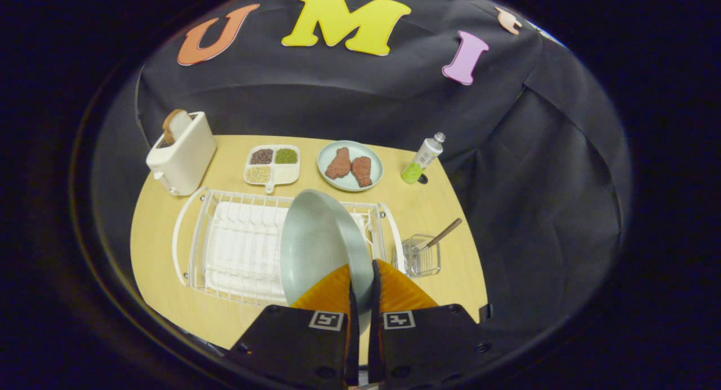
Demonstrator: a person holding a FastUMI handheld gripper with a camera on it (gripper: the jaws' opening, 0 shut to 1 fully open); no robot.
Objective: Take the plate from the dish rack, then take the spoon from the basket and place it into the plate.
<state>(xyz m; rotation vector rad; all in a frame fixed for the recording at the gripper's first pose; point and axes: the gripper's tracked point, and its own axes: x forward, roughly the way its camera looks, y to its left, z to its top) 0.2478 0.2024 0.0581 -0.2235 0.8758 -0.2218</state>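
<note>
Gripper [360, 291] at bottom centre, clamped on the rim of the pale grey-green plate [321, 243], one finger on each face, plate edge-on and raised over the right part of the white wire dish rack [236, 249] in mid-frame. Best done by keeping the pinch firm, lifting clear of the wires, then tipping flat and setting down on bare wood, probably near the basket. Round light-wood table [163, 209] below, black cloth wall behind. White toaster [183, 150] with bread at upper left, plate of two drumsticks [350, 165] and four-part sample tray [272, 164] at upper centre. Clear wire basket [422, 257] right of the rack, holding the wooden-handled spoon [442, 235]. Small green-bottomed bottle [422, 159] at upper right.
</note>
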